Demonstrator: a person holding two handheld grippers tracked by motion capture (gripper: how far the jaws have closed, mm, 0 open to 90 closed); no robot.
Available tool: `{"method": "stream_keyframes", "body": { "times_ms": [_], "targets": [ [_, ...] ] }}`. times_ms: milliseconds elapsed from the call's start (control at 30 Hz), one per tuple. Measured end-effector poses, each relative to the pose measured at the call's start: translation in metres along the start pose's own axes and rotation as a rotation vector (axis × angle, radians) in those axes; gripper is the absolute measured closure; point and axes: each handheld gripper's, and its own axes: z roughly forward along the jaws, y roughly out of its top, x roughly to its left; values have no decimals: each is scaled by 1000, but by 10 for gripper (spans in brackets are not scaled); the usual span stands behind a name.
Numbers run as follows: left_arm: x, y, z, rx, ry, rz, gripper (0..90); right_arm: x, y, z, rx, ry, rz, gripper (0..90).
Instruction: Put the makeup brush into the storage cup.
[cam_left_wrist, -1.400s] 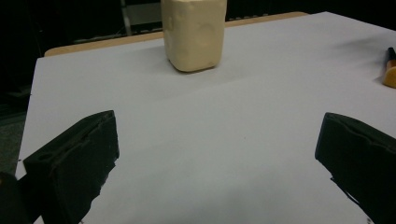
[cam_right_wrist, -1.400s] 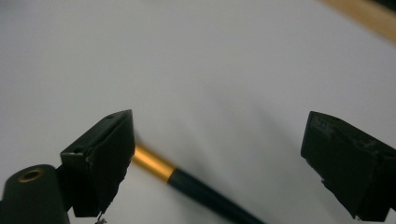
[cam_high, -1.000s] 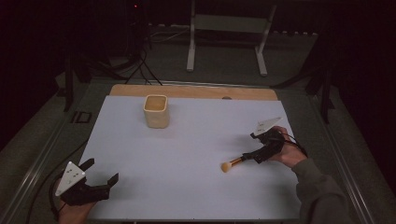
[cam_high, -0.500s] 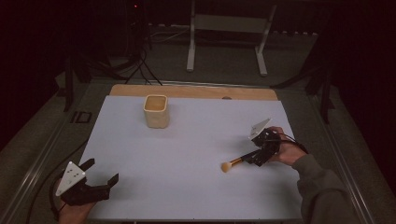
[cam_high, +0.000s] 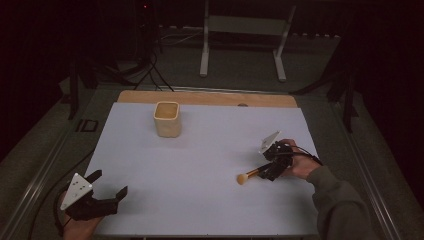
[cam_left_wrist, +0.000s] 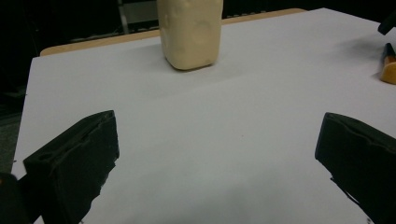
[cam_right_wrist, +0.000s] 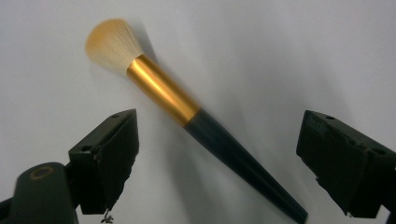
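Note:
A makeup brush (cam_right_wrist: 187, 112) with pale bristles, a gold ferrule and a dark handle lies on the white table sheet (cam_high: 200, 165); the high view shows the brush (cam_high: 248, 175) at the right. My right gripper (cam_right_wrist: 217, 158) is open, its jaws on either side of the brush's handle and not touching it; it appears as the right gripper (cam_high: 270, 167) in the high view. A cream cup (cam_high: 167, 119) stands upright at the back, also seen as the cup (cam_left_wrist: 190, 30). My left gripper (cam_high: 102, 192) rests open at the front left corner, nothing between its jaws.
A wooden board edge (cam_high: 210, 97) runs along the far side of the sheet. A metal stand (cam_high: 242, 30) is on the floor beyond the table. The brush tip (cam_left_wrist: 388, 70) shows at the right edge of the left gripper view.
My right gripper has lowered and tilted toward the brush handle, its grey plate turning more upright. The brush, cup and left gripper have stayed in place.

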Motion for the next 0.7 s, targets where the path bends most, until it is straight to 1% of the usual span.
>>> {"method": "stream_keyframes", "body": {
  "times_ms": [200,233,300,333,400,500,567,600,633,667,700],
  "targets": [
    [0,0,0,-1,0,0,8,2,2,8,25,7,-14,139],
    [0,0,0,0,0,0,8,3,3,11,31,6,-22,155],
    [0,0,0,-1,0,0,8,3,4,12,32,2,-26,170],
    [0,0,0,0,-1,1,8,3,5,14,29,1,-31,213],
    [0,0,0,-1,0,0,8,4,6,16,36,7,-40,237],
    [0,0,0,-2,0,1,8,5,8,19,55,22,-63,313],
    [0,0,0,-1,0,1,8,6,8,21,64,37,-70,394],
    [0,0,0,-1,0,1,8,6,8,21,64,37,-70,394],
    [0,0,0,-1,1,2,8,7,10,24,80,39,-76,467],
    [0,0,0,-1,1,2,9,7,10,24,80,39,-76,467],
    [0,0,0,-1,3,4,8,7,11,23,79,52,-68,584]
  ]
}}
